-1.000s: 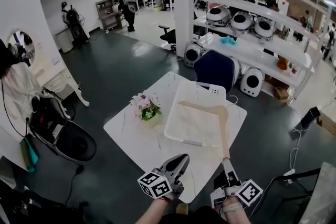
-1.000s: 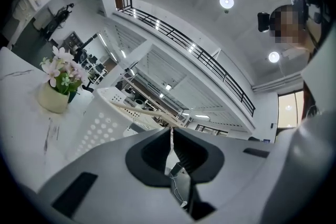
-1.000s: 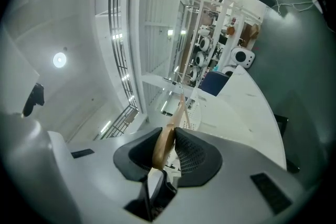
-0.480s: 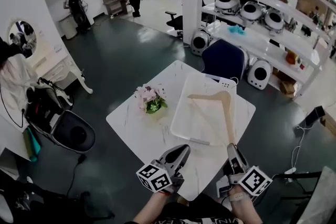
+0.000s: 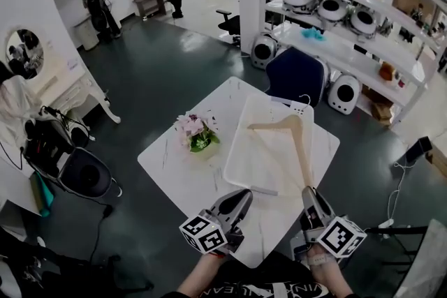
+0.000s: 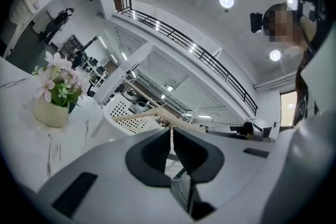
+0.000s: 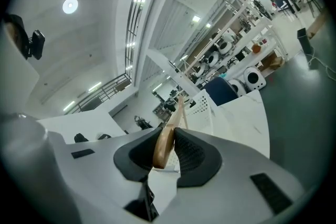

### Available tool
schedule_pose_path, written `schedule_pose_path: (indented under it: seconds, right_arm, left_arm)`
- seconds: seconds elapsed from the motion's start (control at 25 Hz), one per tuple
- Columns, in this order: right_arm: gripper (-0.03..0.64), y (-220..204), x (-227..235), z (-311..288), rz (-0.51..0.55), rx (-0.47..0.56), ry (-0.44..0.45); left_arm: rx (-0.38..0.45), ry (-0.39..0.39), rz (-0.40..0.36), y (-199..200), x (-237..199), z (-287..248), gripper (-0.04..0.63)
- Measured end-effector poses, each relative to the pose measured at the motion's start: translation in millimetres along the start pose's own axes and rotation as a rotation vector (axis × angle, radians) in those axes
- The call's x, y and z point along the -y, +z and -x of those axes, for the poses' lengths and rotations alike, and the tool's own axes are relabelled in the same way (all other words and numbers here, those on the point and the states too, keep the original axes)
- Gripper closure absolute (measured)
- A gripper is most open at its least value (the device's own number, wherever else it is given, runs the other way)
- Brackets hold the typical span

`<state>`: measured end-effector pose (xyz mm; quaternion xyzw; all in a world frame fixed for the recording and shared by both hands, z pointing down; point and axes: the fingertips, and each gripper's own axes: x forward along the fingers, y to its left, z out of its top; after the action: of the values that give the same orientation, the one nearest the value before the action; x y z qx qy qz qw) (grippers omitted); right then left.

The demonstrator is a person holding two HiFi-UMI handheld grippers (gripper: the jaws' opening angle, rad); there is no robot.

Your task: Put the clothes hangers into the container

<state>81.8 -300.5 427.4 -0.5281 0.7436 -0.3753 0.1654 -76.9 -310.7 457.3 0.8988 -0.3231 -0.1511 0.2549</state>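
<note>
The right gripper (image 7: 169,136), pinching one end of the wooden hanger (image 5: 298,143), has rolled since a second ago, so the hanger now lies flatter over the white container (image 5: 235,153), apparently ready to drop, while the left gripper (image 6: 171,136) beside the container is pressed together, empty.

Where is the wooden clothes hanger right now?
Head view, right of centre: the wooden clothes hanger extends over the white plastic container, one end clamped in the right gripper.
</note>
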Motion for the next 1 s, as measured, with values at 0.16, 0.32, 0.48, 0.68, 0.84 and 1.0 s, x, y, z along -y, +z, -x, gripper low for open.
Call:
schedule_pose_path:
  seconds: [0.16,0.32,0.48,0.68,0.84,1.0]
  right_arm:
    - [0.538,9.2,-1.6,1.2,0.004,0.010,0.004]
    - [0.538,9.3,-3.5,-1.6,0.041,-0.006,0.013]
    - [0.538,4.4,-2.7,-5.8,0.090,-0.028,-0.006]
    - [0.538,0.2,1.0,-10.4,0.136,-0.055,-0.027]
    - [0.538,1.3,-5.1,-14.5,0.215,-0.060,-0.030]
    - [0.540,2.1,-6.6,-19.2,0.277,-0.064,-0.037]
  left_arm:
    - [0.010,0.001,-0.001,2.7,-4.4,-3.4,0.574]
    - [0.025,-0.004,-0.001,6.7,-4.8,-7.3,0.574]
    - [0.032,-0.003,0.000,6.2,-7.4,-7.7,0.574]
    - [0.034,0.010,0.008,3.9,-9.6,-7.9,0.574]
    - [0.034,0.012,0.011,1.3,-8.1,-7.8,0.574]
    - [0.020,0.006,0.003,-1.2,-2.0,-12.8,0.574]
